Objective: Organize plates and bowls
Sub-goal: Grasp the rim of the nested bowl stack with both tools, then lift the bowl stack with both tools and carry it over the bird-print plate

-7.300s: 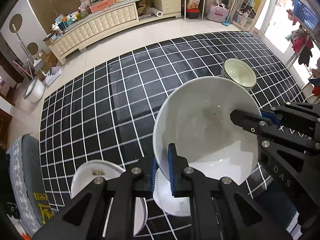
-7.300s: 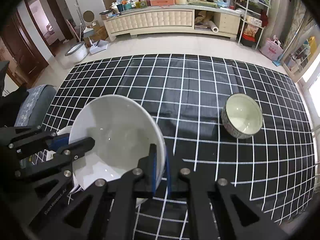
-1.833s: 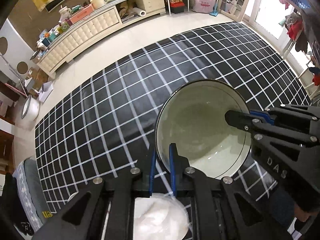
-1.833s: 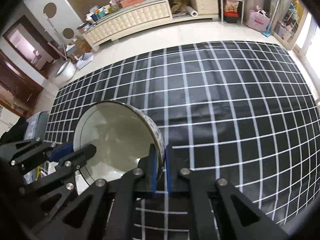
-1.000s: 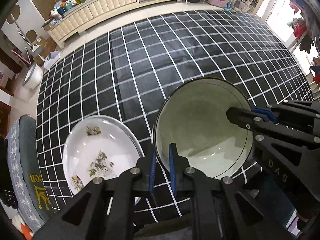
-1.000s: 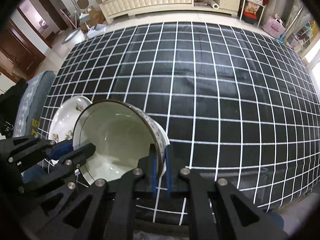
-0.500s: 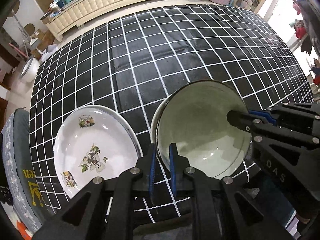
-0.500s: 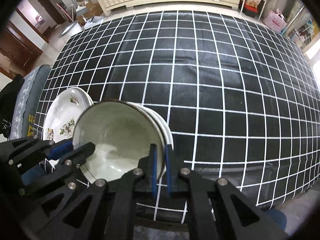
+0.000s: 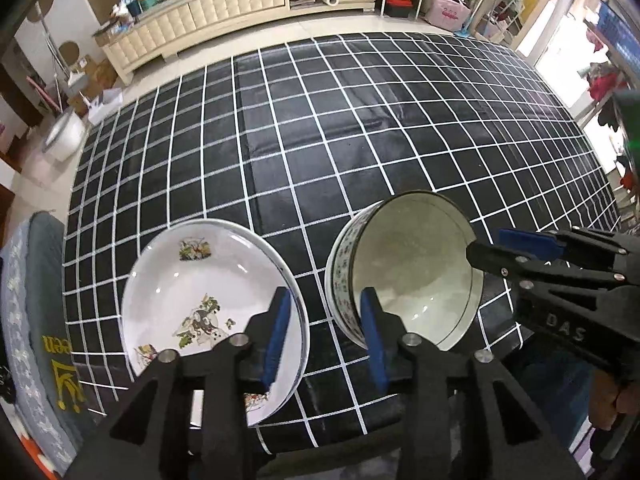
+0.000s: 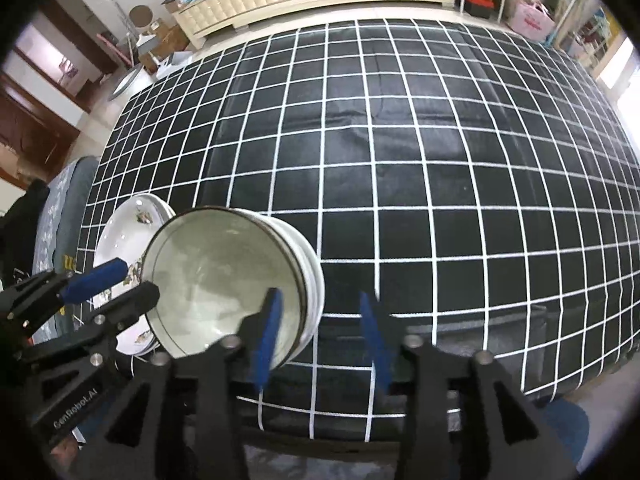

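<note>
Now the bowl, nested in a stack, is released by both grippers, left and right, whose jaws have just been opening. Glazed ceramic is judged stiff, slippery and breakable; it is best gripped at opposite rim points.

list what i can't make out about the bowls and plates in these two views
- Bowls under the patterned bowl: right wrist view shows only white rims; count unclear.
- Plate stack: near edge hidden by the left gripper; in the right wrist view mostly behind the bowl.
- Table's near edge: hidden behind the right gripper.
</note>
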A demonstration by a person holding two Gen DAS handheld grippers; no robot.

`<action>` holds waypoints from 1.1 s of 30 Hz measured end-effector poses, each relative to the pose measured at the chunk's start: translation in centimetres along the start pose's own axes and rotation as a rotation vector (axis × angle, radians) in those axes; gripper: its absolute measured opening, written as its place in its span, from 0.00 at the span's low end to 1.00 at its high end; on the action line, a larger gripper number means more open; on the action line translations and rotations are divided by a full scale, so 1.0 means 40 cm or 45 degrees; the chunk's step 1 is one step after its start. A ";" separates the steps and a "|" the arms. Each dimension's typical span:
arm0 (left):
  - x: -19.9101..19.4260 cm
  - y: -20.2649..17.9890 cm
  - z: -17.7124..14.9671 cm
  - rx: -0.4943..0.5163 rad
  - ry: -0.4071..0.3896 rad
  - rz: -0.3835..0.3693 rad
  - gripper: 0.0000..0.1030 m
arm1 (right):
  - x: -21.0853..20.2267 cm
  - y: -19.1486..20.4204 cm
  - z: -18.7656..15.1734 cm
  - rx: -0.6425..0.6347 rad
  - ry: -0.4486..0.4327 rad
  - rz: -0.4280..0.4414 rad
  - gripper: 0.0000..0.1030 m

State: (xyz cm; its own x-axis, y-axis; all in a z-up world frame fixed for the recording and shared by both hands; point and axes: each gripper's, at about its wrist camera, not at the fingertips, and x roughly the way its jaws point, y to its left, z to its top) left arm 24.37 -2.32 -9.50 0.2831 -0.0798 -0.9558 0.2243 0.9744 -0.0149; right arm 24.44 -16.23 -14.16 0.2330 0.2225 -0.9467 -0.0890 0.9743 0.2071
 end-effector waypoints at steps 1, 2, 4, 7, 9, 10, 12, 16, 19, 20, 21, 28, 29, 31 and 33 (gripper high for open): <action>0.009 0.004 0.000 -0.006 0.009 -0.011 0.36 | 0.004 -0.003 0.000 0.006 0.005 0.000 0.49; 0.015 0.005 0.000 -0.011 0.019 -0.020 0.36 | 0.009 -0.004 0.001 0.011 0.013 -0.001 0.49; 0.030 0.001 -0.001 -0.002 0.032 -0.017 0.36 | 0.021 -0.006 0.001 0.019 0.023 -0.004 0.49; 0.053 -0.010 -0.002 0.027 0.044 -0.024 0.36 | 0.035 -0.008 -0.001 0.039 0.031 0.002 0.49; 0.074 -0.015 -0.003 0.048 0.054 -0.018 0.36 | 0.043 -0.008 -0.003 0.050 0.030 0.002 0.49; 0.084 -0.016 -0.003 0.054 0.056 -0.021 0.36 | 0.049 -0.009 -0.005 0.058 0.034 0.000 0.49; 0.102 -0.016 -0.005 0.053 0.066 -0.040 0.36 | 0.058 -0.015 -0.010 0.079 0.038 0.010 0.49; 0.135 -0.015 -0.012 0.047 0.076 -0.079 0.36 | 0.070 -0.033 -0.019 0.126 0.048 0.047 0.49; 0.157 -0.020 -0.011 0.048 0.092 -0.096 0.36 | 0.076 -0.034 -0.018 0.130 0.052 0.050 0.49; 0.166 -0.021 -0.014 0.051 0.097 -0.094 0.36 | 0.077 -0.033 -0.018 0.130 0.054 0.054 0.49; 0.174 -0.025 -0.014 0.057 0.101 -0.087 0.36 | 0.078 -0.033 -0.019 0.131 0.054 0.059 0.49; 0.220 -0.042 -0.014 0.061 0.098 -0.099 0.41 | 0.093 -0.033 -0.021 0.138 0.072 0.105 0.49; 0.226 -0.046 -0.013 0.068 0.099 -0.097 0.43 | 0.093 -0.029 -0.022 0.136 0.070 0.109 0.49; 0.236 -0.056 -0.014 0.082 0.091 -0.089 0.45 | 0.097 -0.024 -0.025 0.134 0.071 0.130 0.49; 0.242 -0.064 -0.015 0.090 0.086 -0.081 0.47 | 0.097 -0.029 -0.032 0.156 0.059 0.146 0.49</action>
State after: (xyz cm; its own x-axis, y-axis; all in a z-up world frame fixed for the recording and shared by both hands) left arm 25.98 -5.47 -18.89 0.2033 -0.1247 -0.9711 0.3061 0.9502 -0.0579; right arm 24.22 -16.54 -18.37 0.1833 0.3337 -0.9247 0.0071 0.9402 0.3406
